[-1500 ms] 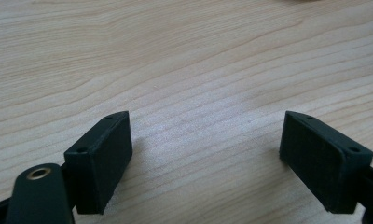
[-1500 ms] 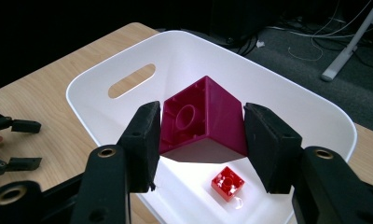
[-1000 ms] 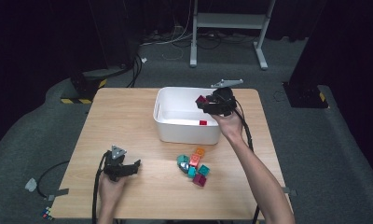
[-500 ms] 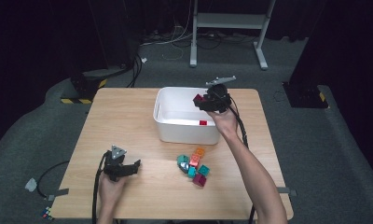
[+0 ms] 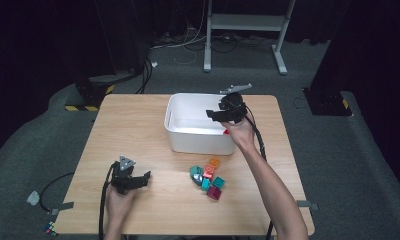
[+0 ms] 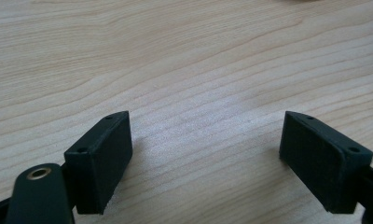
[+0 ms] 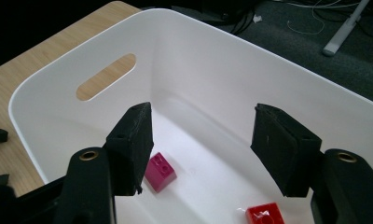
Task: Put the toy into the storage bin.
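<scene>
A white bin (image 5: 198,142) stands at the back middle of the wooden table (image 5: 133,130). My right gripper (image 5: 215,116) hovers over the bin's right end. Its jaws have just been opening and now stand wide with nothing between them. In the right gripper view the right gripper (image 7: 201,149) looks down into the bin (image 7: 212,60), where a magenta block (image 7: 160,171) and a red block (image 7: 265,215) lie on the floor. The left gripper (image 5: 137,180) rests open on the table near the front left. Bare wood shows between the jaws of the left gripper (image 6: 205,154).
A small pile of coloured blocks (image 5: 208,176) lies on the table just in front of the bin. The person's right forearm (image 5: 268,180) stretches over the table's right side. Cables trail off the front edge. A metal stand (image 5: 243,22) is on the floor behind.
The magenta block that sat in the right gripper's jaws has left them and now lies in the bin. The right hand shifted slightly. The left gripper has not moved.
</scene>
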